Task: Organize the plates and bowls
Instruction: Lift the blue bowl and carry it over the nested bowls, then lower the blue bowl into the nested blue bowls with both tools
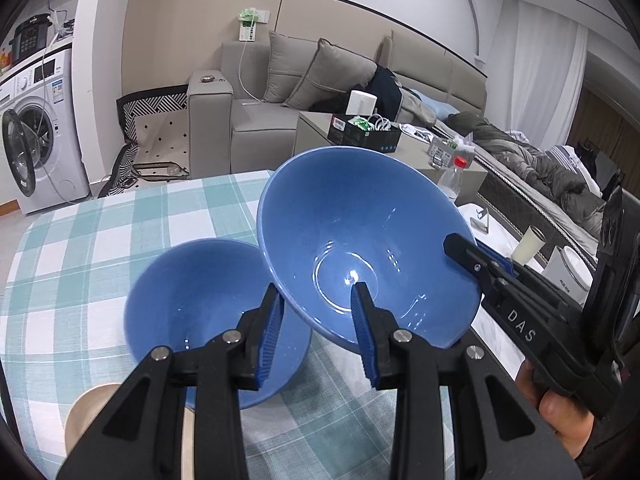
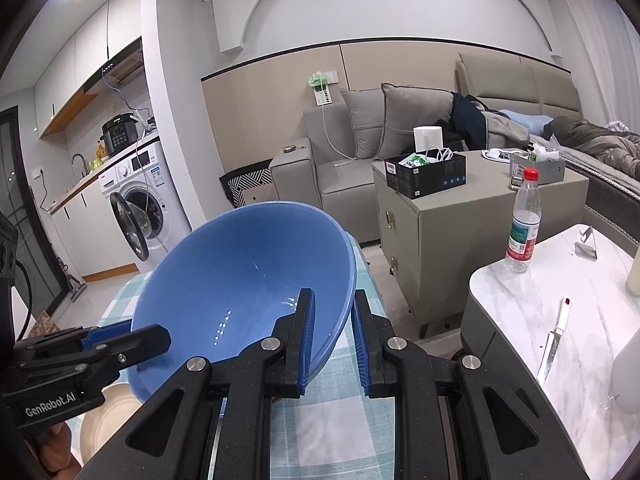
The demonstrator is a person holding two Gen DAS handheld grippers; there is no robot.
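Note:
A large blue bowl (image 1: 360, 232) hangs tilted above the checked table, held by both grippers. My left gripper (image 1: 318, 292) is shut on its near rim, one pad inside and one outside. My right gripper (image 1: 454, 245) clamps the bowl's right rim. The right wrist view shows that bowl (image 2: 240, 272) with my right gripper (image 2: 333, 296) shut on its edge and my left gripper (image 2: 162, 337) gripping the opposite side. A smaller blue bowl (image 1: 192, 292) sits on the tablecloth below and to the left. A beige plate (image 1: 82, 412) lies at the near left, partly hidden.
The table has a green-and-white checked cloth (image 1: 80, 248). To the right stands a marble-topped table (image 2: 560, 304) with a water bottle (image 2: 524, 224), a knife (image 2: 554, 340) and a pale cup (image 1: 528, 242). A grey cabinet (image 2: 460, 240) and a sofa are beyond.

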